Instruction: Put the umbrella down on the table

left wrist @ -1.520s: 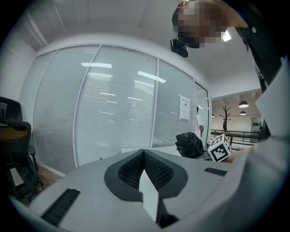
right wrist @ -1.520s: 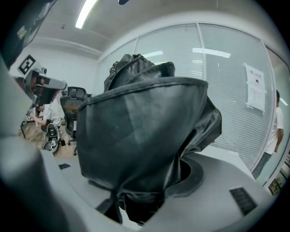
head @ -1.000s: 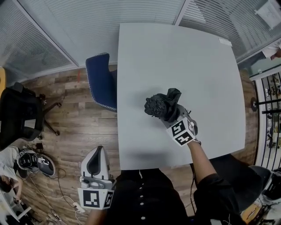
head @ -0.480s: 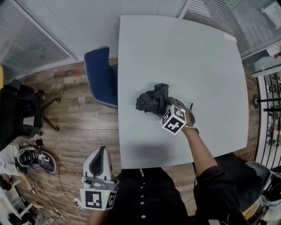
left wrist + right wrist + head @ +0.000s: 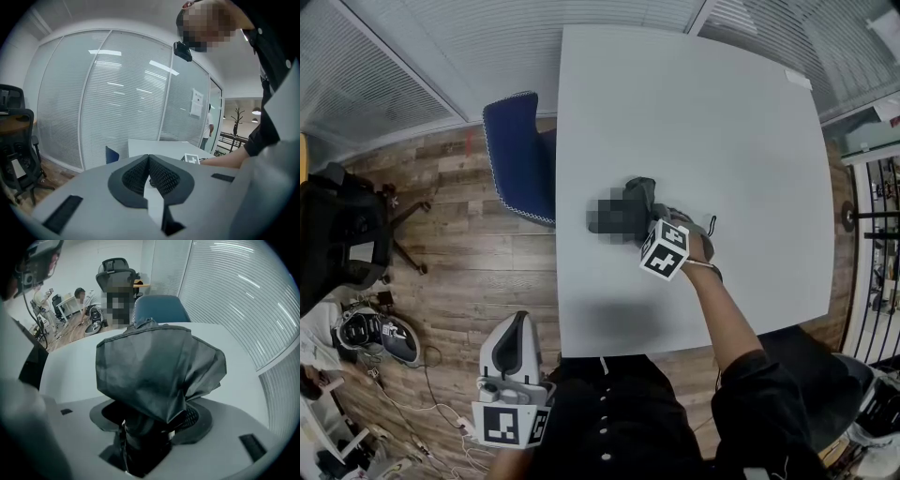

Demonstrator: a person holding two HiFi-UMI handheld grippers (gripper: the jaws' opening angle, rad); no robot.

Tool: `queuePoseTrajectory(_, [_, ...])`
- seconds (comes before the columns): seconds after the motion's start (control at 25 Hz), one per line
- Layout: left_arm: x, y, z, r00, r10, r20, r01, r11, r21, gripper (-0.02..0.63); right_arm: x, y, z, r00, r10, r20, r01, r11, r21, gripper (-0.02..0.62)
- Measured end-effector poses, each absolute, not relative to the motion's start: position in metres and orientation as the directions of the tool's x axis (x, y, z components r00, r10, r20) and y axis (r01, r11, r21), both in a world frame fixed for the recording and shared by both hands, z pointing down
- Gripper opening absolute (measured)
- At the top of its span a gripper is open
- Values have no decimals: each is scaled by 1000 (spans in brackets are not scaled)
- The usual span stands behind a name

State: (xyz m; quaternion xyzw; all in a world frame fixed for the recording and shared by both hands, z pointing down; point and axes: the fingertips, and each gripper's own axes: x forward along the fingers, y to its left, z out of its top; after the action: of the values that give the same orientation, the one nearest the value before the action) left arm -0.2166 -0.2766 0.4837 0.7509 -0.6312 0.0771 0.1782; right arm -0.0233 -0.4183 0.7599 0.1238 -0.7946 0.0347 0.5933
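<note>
An office: blind-covered glass partitions (image 5: 394, 94), black swivel chair (image 5: 342, 234), white table (image 5: 722, 141).

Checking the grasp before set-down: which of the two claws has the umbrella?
The right claw, above the table: its jaws grip the folded black umbrella. The left claw is shut and empty, off the table.

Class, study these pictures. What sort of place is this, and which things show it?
Probably an office meeting room: blind-covered glass walls, a large white table with a blue chair beside it, and a black office chair on the wood floor.
</note>
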Motion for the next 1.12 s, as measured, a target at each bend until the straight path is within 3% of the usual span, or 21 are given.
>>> queuePoseTrajectory(0.36, [-216,-274,479,193,-927,323,-975,-143,172,14,-18,-419,753,-244,-189,951,-230,964,132,337])
queuePoseTrajectory(0.84, [-205,-274,456,218,-943,253,-971,-183,154,14,-6,-405,654,-413,-361,836,-396,898,192,335])
queuePoseTrajectory(0.88, [-204,-276,454,221,-944,243,-970,-188,151,14,-6,-406,640,-439,-395,807,-420,884,204,323])
queuePoseTrajectory(0.92, [-204,-278,452,223,-946,234,-970,-192,149,14,-7,-406,624,-478,-433,764,-451,868,210,258])
queuePoseTrajectory(0.96, [-203,-280,450,224,-948,225,-970,-195,145,14,-8,-405,605,-526,-469,709,-485,851,203,154])
queuePoseTrajectory(1.0, [-202,-281,447,225,-950,216,-970,-198,141,14,-10,-402,586,-575,-497,650,-516,837,183,105])
queuePoseTrajectory(1.12, [-201,-282,438,226,-955,190,-970,-204,130,14,-8,-388,535,-659,-565,497,-585,800,132,49])
